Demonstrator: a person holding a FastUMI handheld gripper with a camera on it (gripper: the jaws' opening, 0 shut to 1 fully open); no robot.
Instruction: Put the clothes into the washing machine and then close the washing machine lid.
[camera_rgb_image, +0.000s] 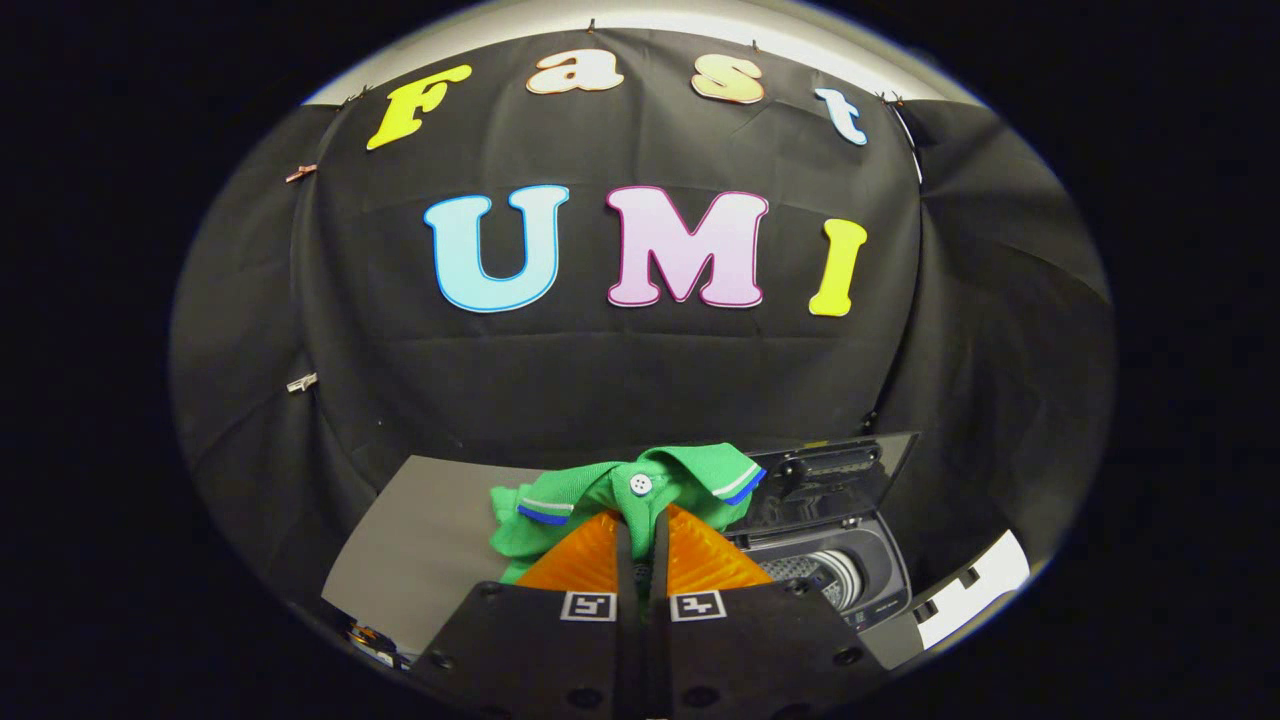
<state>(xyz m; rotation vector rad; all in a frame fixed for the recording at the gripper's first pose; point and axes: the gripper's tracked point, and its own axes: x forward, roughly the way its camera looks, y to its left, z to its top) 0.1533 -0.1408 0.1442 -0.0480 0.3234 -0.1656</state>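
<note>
My gripper (641, 520) is shut on a green polo shirt (690, 480) with a white button and blue-and-grey trim on collar and sleeve. The shirt hangs bunched over both fingertips, lifted off the grey table (430, 530). Just to the right of the fingers and below them stands a small toy washing machine (835, 580). Its lid (835, 470) is raised at the back, and the round drum opening shows beneath it.
The grey tabletop spreads to the left of the fingers. A white block with dark marks (975, 590) lies to the right of the washing machine. Black cloth walls close in behind and on both sides.
</note>
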